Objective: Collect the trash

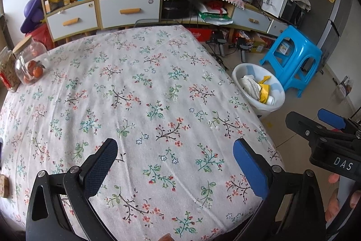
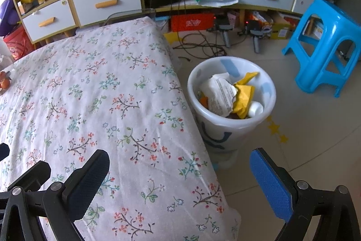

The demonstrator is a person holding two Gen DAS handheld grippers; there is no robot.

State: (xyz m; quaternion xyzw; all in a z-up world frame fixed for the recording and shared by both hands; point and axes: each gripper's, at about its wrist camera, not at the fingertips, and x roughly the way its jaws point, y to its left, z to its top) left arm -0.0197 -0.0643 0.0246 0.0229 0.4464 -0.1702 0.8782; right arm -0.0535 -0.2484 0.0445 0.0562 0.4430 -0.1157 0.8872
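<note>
Right wrist view: both tools, left tool (image 1: 175, 167) and right tool (image 2: 180, 182), spread wide, empty; full bin (image 2: 232, 128) just beside worktop (image 2: 94, 92).

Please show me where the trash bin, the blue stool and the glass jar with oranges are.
trash bin (image 2: 268, 92), right wrist view, bare inner wall
blue stool (image 2: 325, 15), right wrist view, seat top
glass jar with oranges (image 1: 31, 60), left wrist view, glass body

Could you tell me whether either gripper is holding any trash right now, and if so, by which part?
Nothing is held. The left gripper and right gripper are both open and empty above the table.
</note>
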